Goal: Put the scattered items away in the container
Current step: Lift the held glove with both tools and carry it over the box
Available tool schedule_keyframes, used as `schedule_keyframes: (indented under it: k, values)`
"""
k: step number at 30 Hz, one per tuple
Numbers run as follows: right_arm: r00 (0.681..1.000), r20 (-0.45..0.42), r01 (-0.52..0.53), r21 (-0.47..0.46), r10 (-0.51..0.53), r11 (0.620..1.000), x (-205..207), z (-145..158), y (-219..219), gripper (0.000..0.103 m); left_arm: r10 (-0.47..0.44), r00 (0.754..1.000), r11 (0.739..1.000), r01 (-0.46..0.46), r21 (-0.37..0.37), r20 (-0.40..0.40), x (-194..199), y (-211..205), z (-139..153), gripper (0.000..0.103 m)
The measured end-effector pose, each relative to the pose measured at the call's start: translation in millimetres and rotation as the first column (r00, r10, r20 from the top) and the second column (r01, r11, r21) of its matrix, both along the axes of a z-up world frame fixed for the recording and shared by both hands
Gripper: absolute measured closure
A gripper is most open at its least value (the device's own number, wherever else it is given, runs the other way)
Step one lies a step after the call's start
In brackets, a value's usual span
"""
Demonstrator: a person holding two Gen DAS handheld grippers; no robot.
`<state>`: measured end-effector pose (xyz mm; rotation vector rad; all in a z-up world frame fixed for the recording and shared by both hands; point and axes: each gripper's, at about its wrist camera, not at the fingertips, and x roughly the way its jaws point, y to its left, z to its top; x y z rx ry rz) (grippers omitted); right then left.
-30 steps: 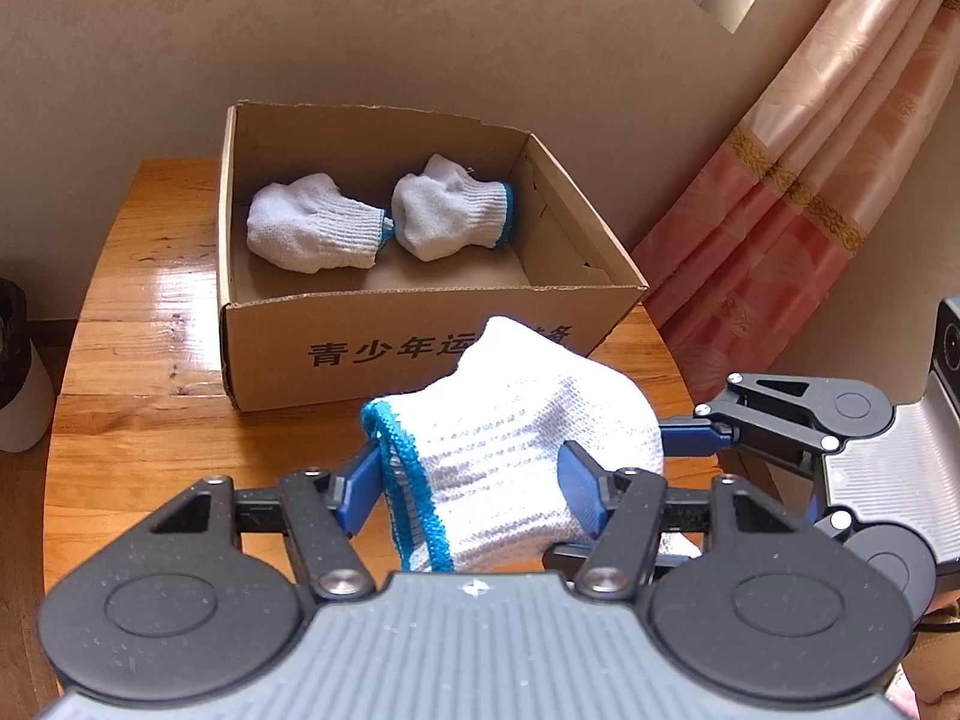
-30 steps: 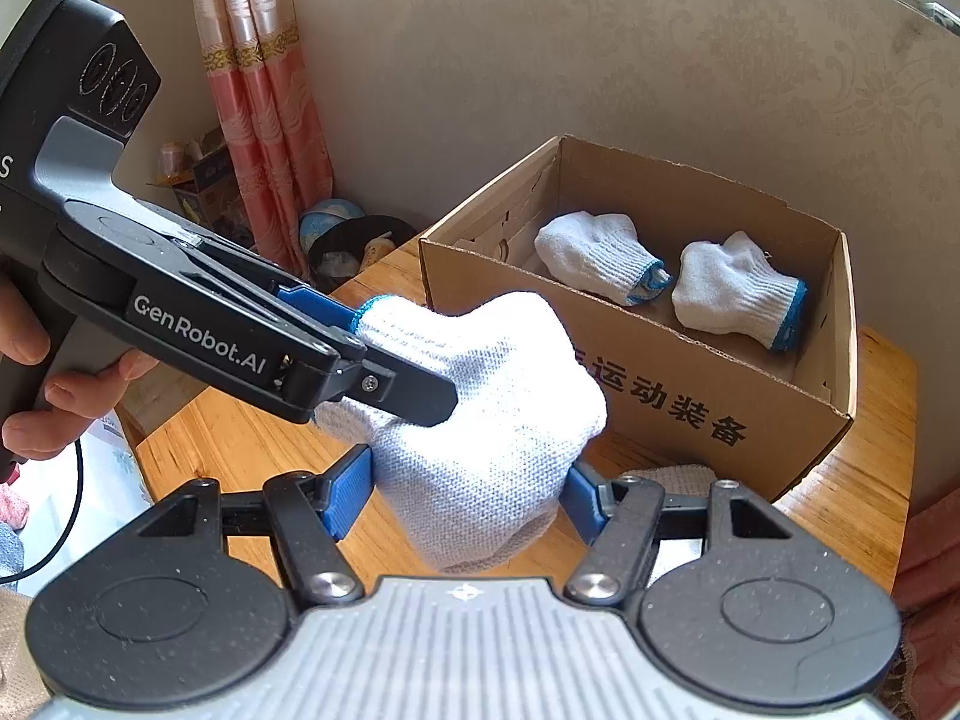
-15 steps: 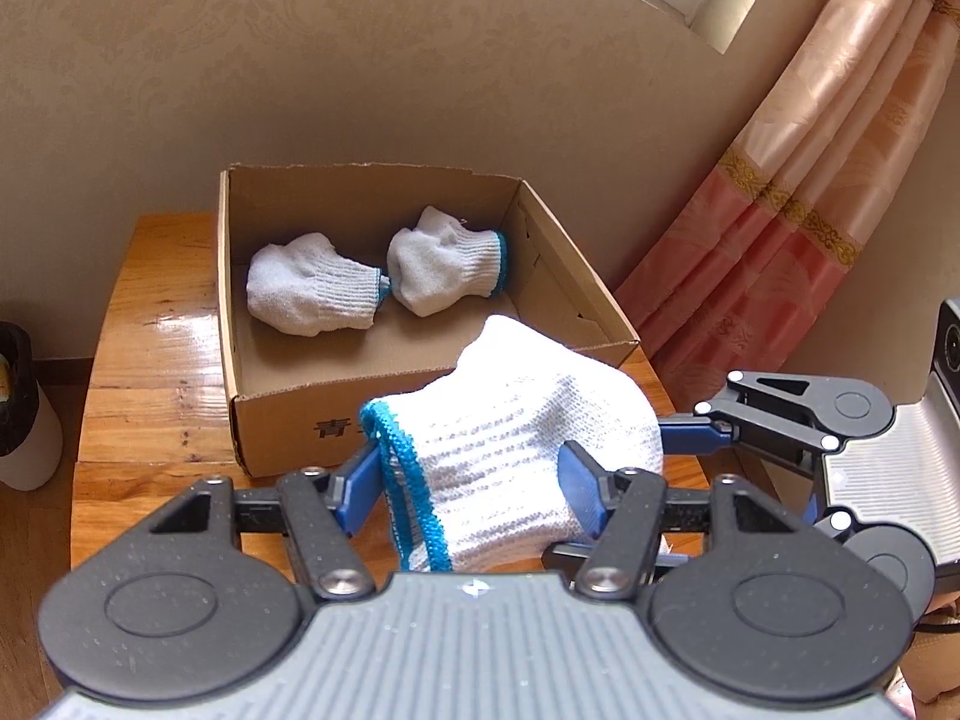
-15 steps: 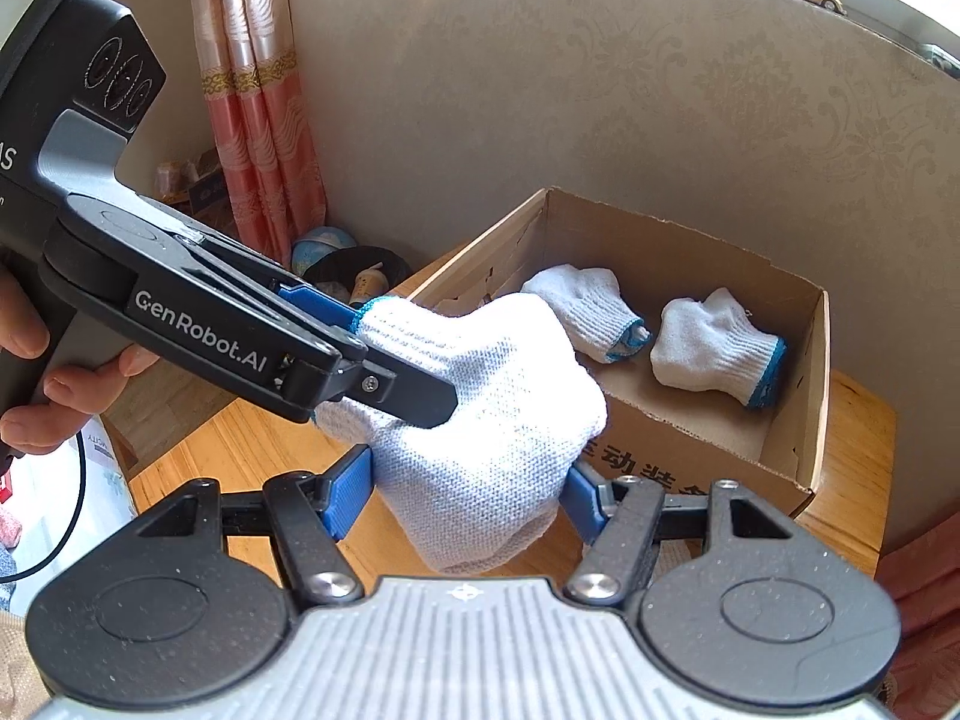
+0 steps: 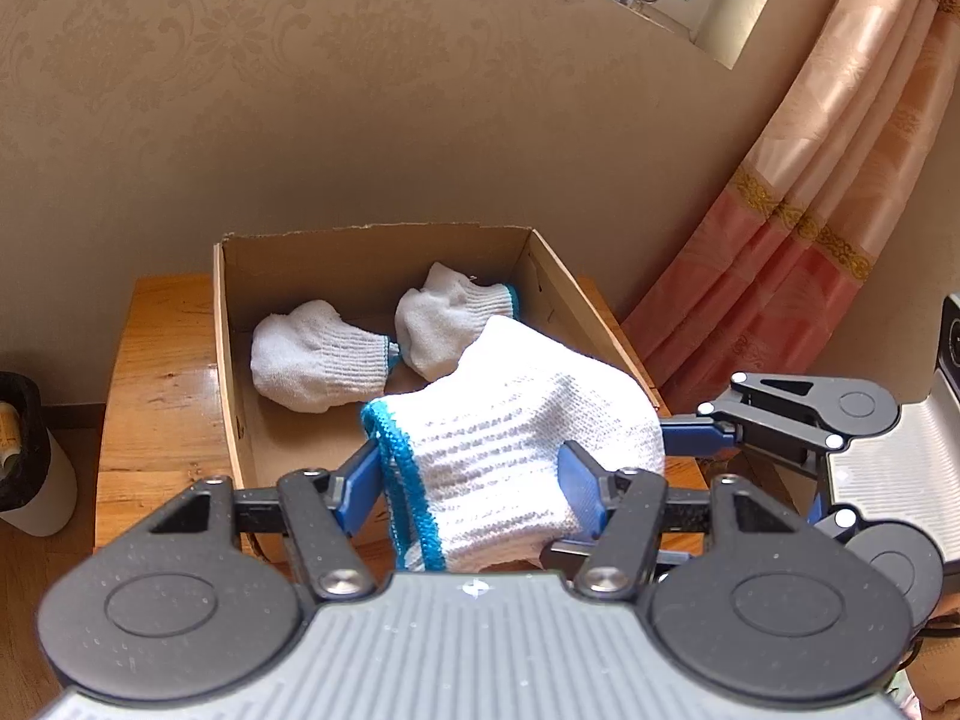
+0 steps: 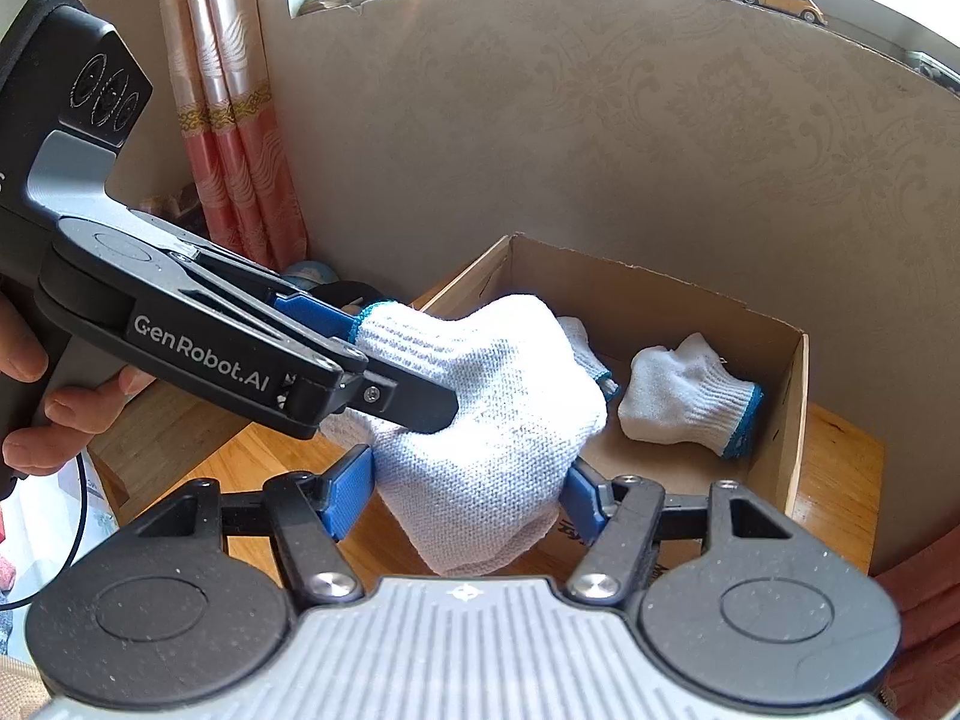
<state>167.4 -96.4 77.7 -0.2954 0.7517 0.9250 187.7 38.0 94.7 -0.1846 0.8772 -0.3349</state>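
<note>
Wooden table (image 5: 162,384) under it all, set against the patterned wall. Open brown cardboard box (image 5: 231,360) sitting on top. Above the box's near edge, folded white knit glove with blue cuff (image 5: 516,438), clear of the table, clamped from both sides. Left gripper (image 5: 474,480) pinching the cuff end between blue pads; right gripper (image 6: 468,483) squeezing the other end. Inside the box, two balled white knit gloves with blue cuffs (image 5: 318,363), lying side by side, just touching.
</note>
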Motion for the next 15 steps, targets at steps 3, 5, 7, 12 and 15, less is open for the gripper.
schedule_keyframes:
  k: [3,5,7,12,15]
  values:
    - [1.0,-0.002,0.007,0.003,-0.007,1.0,11.3,-0.4,3.4,0.032,-0.001,1.0,1.0,0.001,0.007,0.002,11.7,-0.1,0.4,0.041]
    - [1.0,-0.005,0.011,0.004,-0.011,1.0,19.3,-1.0,6.0,0.032,0.001,1.0,1.0,-0.001,0.01,0.0,20.0,0.6,0.1,0.041]
    - [1.0,-0.01,0.015,0.009,-0.015,1.0,27.8,-1.2,8.5,0.032,0.005,1.0,1.0,-0.005,0.012,0.0,28.0,1.7,-0.2,0.041]
    - [1.0,-0.018,0.02,0.012,-0.02,1.0,47.3,-3.0,16.5,0.032,0.013,1.0,1.0,-0.013,0.02,0.003,45.6,4.7,-0.5,0.041]
    - [1.0,-0.022,0.022,0.011,-0.022,1.0,56.4,-4.2,22.0,0.032,0.018,1.0,1.0,-0.018,0.021,0.0,55.4,7.7,-1.7,0.041]
